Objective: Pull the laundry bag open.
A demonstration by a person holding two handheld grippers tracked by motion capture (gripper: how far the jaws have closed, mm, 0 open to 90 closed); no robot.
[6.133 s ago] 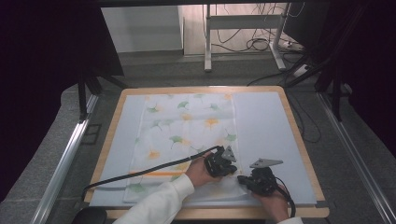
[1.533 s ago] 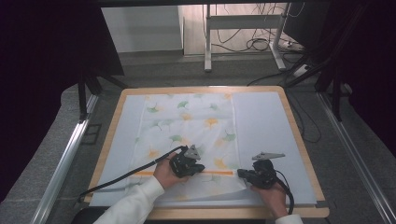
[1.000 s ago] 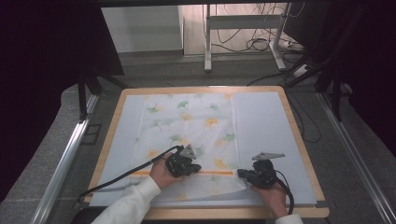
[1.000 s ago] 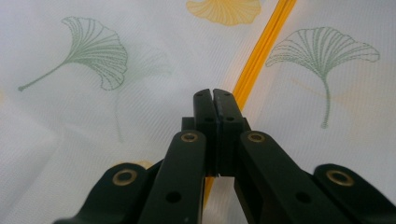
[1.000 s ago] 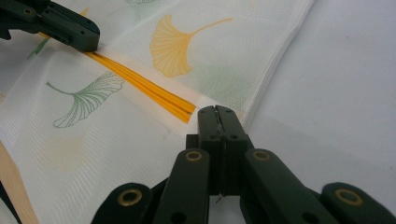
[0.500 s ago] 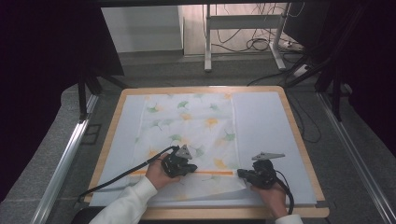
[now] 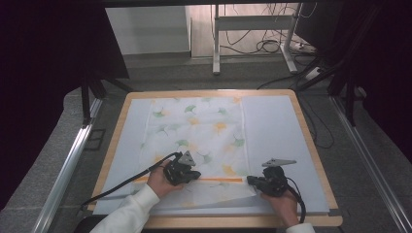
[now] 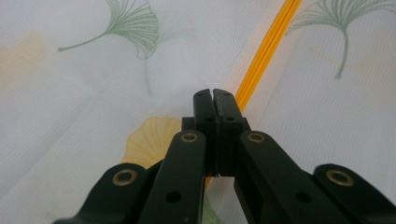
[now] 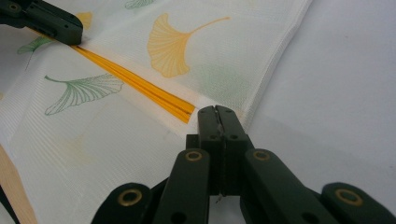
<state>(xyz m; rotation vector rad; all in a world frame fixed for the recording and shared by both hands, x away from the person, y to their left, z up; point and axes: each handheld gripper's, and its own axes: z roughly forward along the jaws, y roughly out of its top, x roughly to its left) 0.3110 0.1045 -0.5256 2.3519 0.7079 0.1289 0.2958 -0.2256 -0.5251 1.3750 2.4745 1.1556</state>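
Two claws pressed shut along the fold of the cloth

Two claws work the near end of a thin white cloth [image 7: 194,128] printed with green and yellow ginkgo leaves, which lies spread over the pale sheet on the wooden-rimmed counter [image 7: 311,145]. Its near strip appears turned back over itself, and an orange stripe [image 7: 218,179] marks that line.

We see our left claw [image 7: 194,175] with its jaws pressed together, tip down on the cloth right beside the stripe's left part. Our right claw [image 7: 252,180] is likewise pressed together, resting at the stripe's right end, near the cloth's right edge. In the gripper views no fabric shows between either pair of jaws; they seem to press on the cloth rather than pinch it.

We judge the step in hand to be folding the cloth, with this first fold being flattened or held in place. Next, we think, both claws must spread, take the folded edge at two well-separated points, and carry it evenly toward the far side, keeping the edge straight.
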